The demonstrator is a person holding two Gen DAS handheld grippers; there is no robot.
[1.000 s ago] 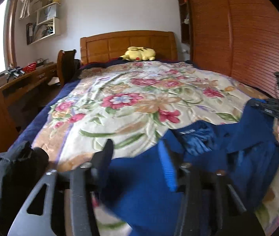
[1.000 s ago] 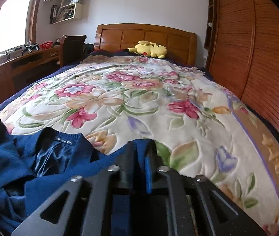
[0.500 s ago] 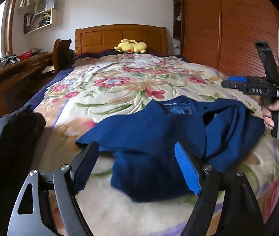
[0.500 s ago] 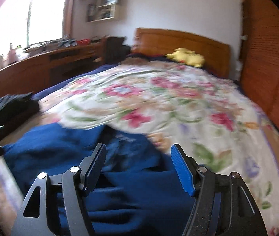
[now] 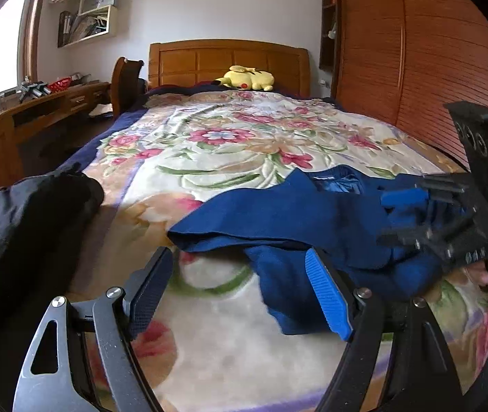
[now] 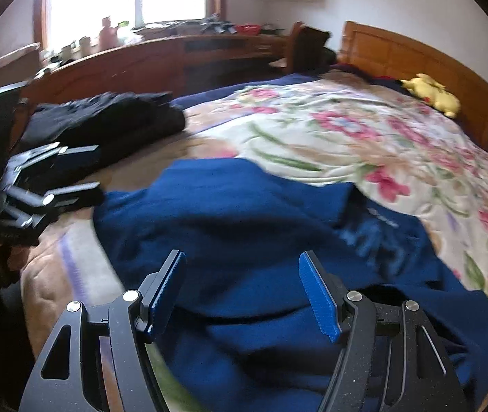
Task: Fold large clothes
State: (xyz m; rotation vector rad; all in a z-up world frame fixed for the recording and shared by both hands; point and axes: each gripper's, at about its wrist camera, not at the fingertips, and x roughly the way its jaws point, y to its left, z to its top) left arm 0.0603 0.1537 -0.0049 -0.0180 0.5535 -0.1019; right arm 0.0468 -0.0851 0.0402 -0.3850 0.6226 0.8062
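A dark blue garment lies crumpled on the floral bedspread near the foot of the bed; it also shows in the right wrist view, collar and label facing up. My left gripper is open and empty, just short of the garment's near left edge. My right gripper is open and empty, hovering over the garment's near part. The right gripper also shows in the left wrist view at the garment's right side, and the left gripper shows in the right wrist view at the left.
A pile of black clothing lies at the bed's left front corner, also in the right wrist view. A yellow plush toy sits by the wooden headboard. A wooden desk runs along the left, a wardrobe along the right.
Both grippers opened and let go of the blue garment, which dropped in a heap on the bed. Both pulled back, and the right gripper swung to face left.
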